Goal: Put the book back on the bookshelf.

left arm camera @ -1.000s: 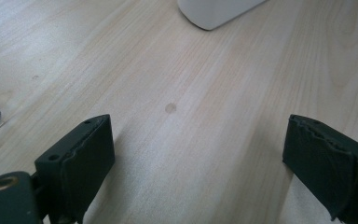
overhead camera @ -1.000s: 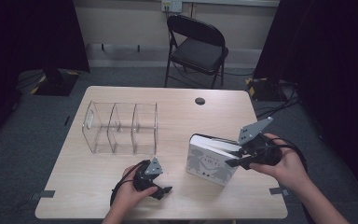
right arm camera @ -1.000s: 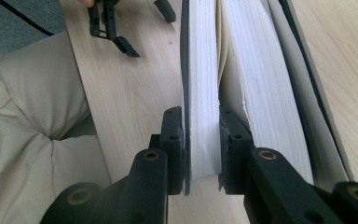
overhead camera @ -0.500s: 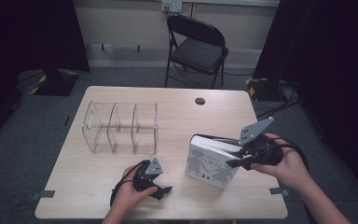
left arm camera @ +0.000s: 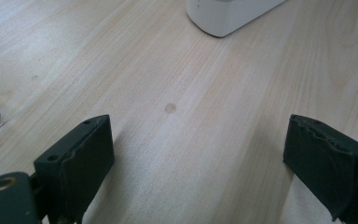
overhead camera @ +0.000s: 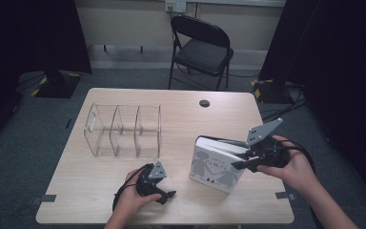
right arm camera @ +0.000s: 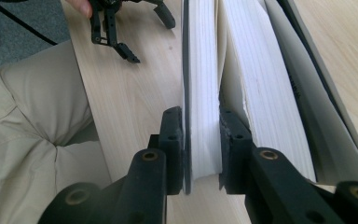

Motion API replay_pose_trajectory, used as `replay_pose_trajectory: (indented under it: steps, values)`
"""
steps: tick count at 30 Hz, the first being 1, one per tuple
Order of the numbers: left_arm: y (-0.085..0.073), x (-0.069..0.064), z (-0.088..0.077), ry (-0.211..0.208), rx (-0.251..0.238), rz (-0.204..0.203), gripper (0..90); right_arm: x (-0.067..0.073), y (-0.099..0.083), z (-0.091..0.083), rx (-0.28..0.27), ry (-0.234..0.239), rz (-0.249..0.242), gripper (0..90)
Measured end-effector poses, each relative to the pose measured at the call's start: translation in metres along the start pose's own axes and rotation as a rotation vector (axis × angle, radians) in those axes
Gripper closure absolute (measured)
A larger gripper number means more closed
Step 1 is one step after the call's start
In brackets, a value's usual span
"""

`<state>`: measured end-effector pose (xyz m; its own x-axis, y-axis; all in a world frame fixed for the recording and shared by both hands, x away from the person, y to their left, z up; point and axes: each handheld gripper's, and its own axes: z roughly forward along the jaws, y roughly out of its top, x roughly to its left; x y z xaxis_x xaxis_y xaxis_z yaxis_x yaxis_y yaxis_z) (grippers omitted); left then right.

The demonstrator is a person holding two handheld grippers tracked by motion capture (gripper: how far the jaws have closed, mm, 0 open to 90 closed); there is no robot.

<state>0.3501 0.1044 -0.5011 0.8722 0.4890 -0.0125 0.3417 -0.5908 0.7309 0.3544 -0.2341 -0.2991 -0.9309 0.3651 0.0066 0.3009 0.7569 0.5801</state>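
A white book (overhead camera: 215, 165) with grey figures on its cover stands tilted on the table (overhead camera: 181, 119), its pages slightly fanned. My right gripper (overhead camera: 240, 161) is shut on the book's front cover and a wad of pages (right arm camera: 201, 121) at its right edge. The rest of the pages (right arm camera: 261, 88) splay away from that wad. My left gripper (overhead camera: 164, 191) rests open near the table's front edge, left of the book, with bare wood between its pads (left arm camera: 84, 154). A corner of the book (left arm camera: 228, 16) lies ahead of it.
A clear plastic organizer (overhead camera: 124, 130) with three compartments lies left of centre. A small black disc (overhead camera: 204, 103) sits near the far edge. A black folding chair (overhead camera: 200, 47) stands beyond the table. Bare wood lies between the organizer and the book.
The right gripper has moved slightly with the book, which stays tilted in its grip. The left gripper has stayed in place.
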Motion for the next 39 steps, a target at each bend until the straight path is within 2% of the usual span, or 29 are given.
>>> replay_pose_trajectory:
  steps: [3, 11, 15, 20, 24, 27, 30, 31, 33, 36, 37, 39]
  values:
    - [0.0, 0.0, 0.0, 0.0, 0.001, 0.001, 8.1, 0.0, 0.0, -0.001, 0.008, -0.005, 0.009, 73.2]
    - [0.0, 0.0, 0.001, -0.004, 0.001, 0.002, 6.9, -0.003, -0.006, -0.002, -0.037, -0.008, 0.025, 68.9]
    - [0.0, 0.0, 0.0, -0.002, 0.005, 0.003, 7.0, -0.003, -0.008, -0.002, -0.039, -0.017, 0.027, 67.9]
    - [0.0, 0.0, 0.0, -0.004, 0.005, 0.001, 7.0, -0.004, -0.012, 0.0, -0.047, -0.005, 0.036, 65.1]
    - [0.001, -0.001, 0.0, -0.016, -0.002, 0.011, 11.0, -0.003, -0.016, 0.003, -0.064, -0.008, 0.039, 62.7]
    - [0.006, 0.0, -0.001, -0.018, 0.027, 0.009, 16.3, -0.003, -0.018, 0.005, -0.07, -0.004, 0.042, 61.8]
    - [0.01, 0.002, -0.002, -0.035, 0.059, 0.015, 18.6, -0.004, -0.019, 0.007, -0.07, -0.004, 0.044, 60.4]
    - [0.011, 0.002, -0.001, -0.045, 0.062, 0.004, 18.6, -0.004, -0.019, 0.007, -0.07, -0.004, 0.044, 60.4]
    - [0.014, 0.004, -0.002, -0.054, 0.097, 0.03, 18.7, -0.004, -0.019, 0.007, -0.071, -0.012, 0.042, 59.3]
    - [0.019, 0.004, -0.003, -0.082, 0.104, 0.015, 18.8, -0.004, -0.021, 0.007, -0.085, -0.019, 0.053, 57.9]
    - [0.021, 0.005, -0.004, -0.09, 0.116, 0.026, 19.0, -0.004, -0.022, 0.007, -0.09, -0.023, 0.053, 57.5]
    - [0.025, 0.004, -0.004, -0.112, 0.126, 0.005, 20.3, -0.004, -0.023, 0.007, -0.092, -0.023, 0.056, 57.0]
